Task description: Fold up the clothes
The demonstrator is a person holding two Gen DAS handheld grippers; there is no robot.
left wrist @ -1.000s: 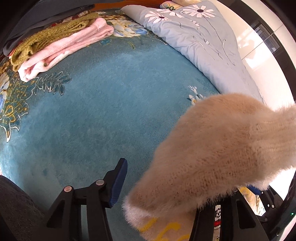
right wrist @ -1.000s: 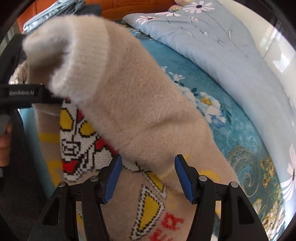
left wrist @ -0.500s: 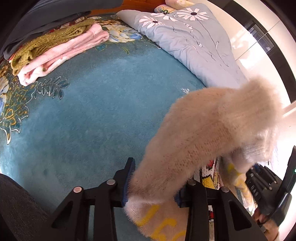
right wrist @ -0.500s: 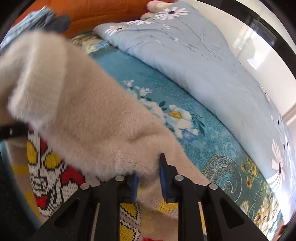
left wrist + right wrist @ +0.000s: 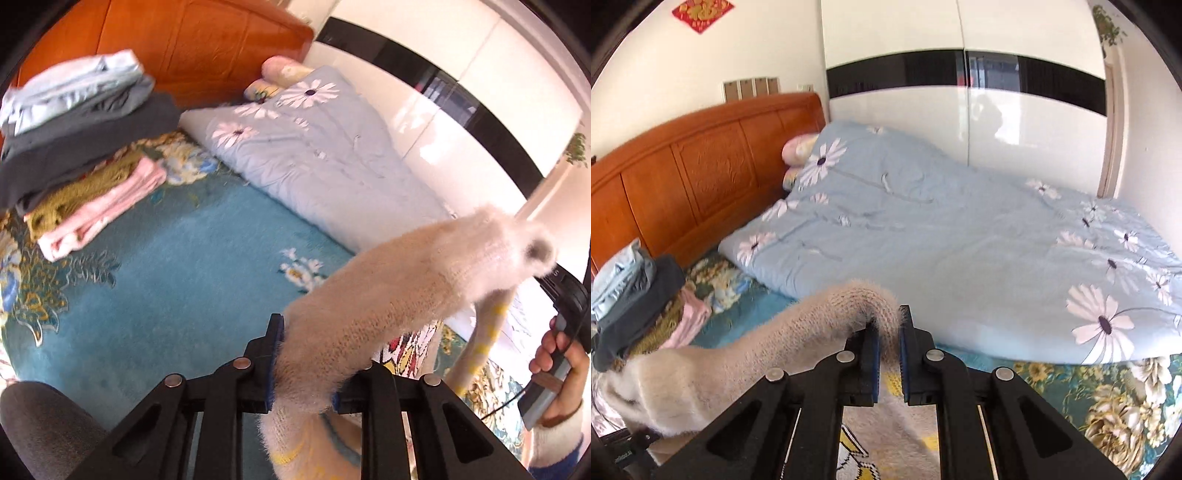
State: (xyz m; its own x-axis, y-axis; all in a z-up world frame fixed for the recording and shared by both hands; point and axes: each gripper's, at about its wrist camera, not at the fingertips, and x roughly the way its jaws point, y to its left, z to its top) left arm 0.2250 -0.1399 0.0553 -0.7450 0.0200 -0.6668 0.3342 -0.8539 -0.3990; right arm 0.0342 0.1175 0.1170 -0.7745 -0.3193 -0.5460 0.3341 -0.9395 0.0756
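Left to right across the bed. At the far left, by the orange wooden headboard [image 5: 701,173], sits a stack of folded clothes [image 5: 81,147]: pale blue on top, dark grey beneath, olive knit and pink at the bottom. It rests on the teal floral bedspread [image 5: 155,295].

The left gripper [image 5: 306,373] is held low over the bedspread, pointing toward the headboard end. Its blue-padded fingers [image 5: 275,354] are clamped on a thick fold of the fuzzy beige sweater [image 5: 369,314]. The sweater is lifted off the bed here and stretches up and rightward to a cuff or hem end, which hangs in the air near the person's right hand [image 5: 557,358]. That hand, in a white knitted sleeve, is wrapped round the handle of the other tool at the right edge of the left wrist view.

The right gripper [image 5: 888,354] points across the bed toward the white wardrobe [image 5: 960,110]. Its tongs are drawn nearly together, pinching a thin ridge of the same sweater between the blue pads [image 5: 874,350]. From that pinch the knit runs down and leftward; a patterned panel in yellow lies below the fingers.

Further right, a pale blue daisy-print quilt [image 5: 960,240] lies bunched along the bed's wardrobe side, a pink pillow [image 5: 798,151] at its head end.
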